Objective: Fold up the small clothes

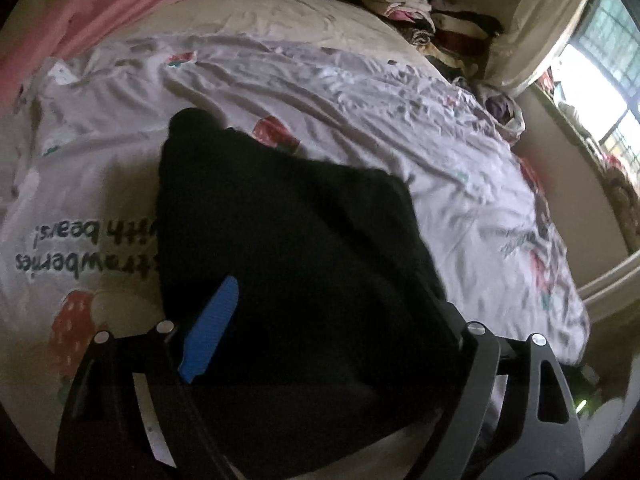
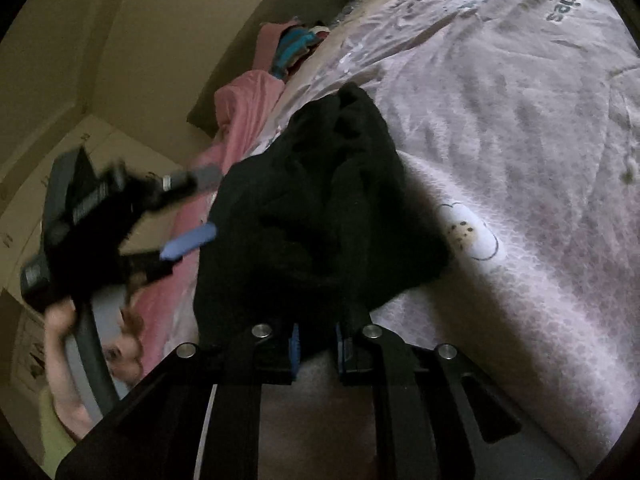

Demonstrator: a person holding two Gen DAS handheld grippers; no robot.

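Black garment (image 1: 288,240) lies bunched on the bed (image 1: 360,92), on the white printed sheet (image 1: 100,152). Left hand-held gripper (image 1: 320,320) hangs right over it, jaws wide; one blue pad (image 1: 210,332) shows beside the cloth, other finger hidden under fabric, no pinch visible. Right hand-held gripper (image 2: 316,350) is clamped on the garment's near edge (image 2: 320,220), blue pads (image 2: 295,350) close together, cloth heaped in front. Pink fabric (image 1: 80,12) lies along the far left side, folded clothes stack (image 1: 420,8) in the far corner, window (image 1: 608,80) right.
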